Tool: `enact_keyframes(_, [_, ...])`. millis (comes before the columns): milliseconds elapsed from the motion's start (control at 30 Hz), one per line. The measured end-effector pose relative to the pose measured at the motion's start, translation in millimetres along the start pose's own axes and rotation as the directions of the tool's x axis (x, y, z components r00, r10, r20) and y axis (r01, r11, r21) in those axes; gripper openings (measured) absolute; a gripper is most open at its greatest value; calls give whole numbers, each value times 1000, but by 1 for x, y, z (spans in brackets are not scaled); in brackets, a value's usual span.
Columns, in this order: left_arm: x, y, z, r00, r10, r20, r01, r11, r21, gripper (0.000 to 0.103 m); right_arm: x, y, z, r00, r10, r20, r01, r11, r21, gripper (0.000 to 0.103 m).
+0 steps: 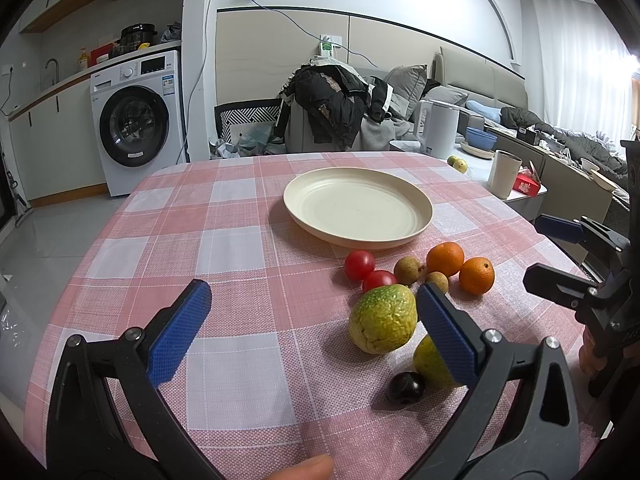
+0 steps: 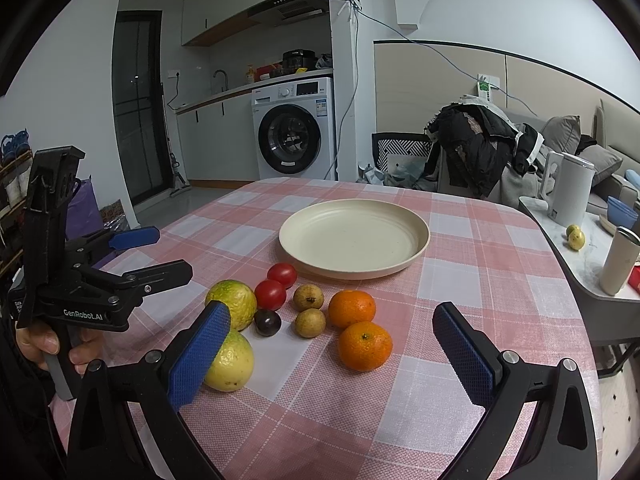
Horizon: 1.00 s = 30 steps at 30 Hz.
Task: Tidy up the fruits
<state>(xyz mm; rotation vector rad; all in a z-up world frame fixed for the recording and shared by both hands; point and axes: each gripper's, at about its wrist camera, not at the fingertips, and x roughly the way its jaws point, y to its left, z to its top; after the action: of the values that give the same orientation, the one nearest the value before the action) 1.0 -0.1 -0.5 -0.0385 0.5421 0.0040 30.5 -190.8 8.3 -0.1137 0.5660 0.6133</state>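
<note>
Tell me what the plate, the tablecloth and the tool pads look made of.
Plate: probably matte ceramic or melamine; cream, faintly speckled, concentric rings, little glare.
Tablecloth: woven fabric; visible weave, pink-white check.
Pads on the right tool: likely rubber; blue, knurled grip texture.

A: Ahead of the right gripper's open fingers, what's the tally?

B: 1 round cream ceramic plate point(image 2: 354, 236), 2 glossy red cherry tomatoes point(image 2: 271, 294), 2 bright orange tangerines point(image 2: 365, 345), 2 small tan round longans point(image 2: 310, 322).

A: Leftward?

B: 2 bumpy yellow-green guavas point(image 2: 232, 360), 1 dark purple round plum point(image 2: 267, 322).
</note>
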Motion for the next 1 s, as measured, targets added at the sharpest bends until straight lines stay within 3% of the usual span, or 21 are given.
enact_keyframes(1000, [-1,-4,2,1000,-9,-7,9,1000,20,102,5,0,-1,1000,-7,-19,7,1000,0,103])
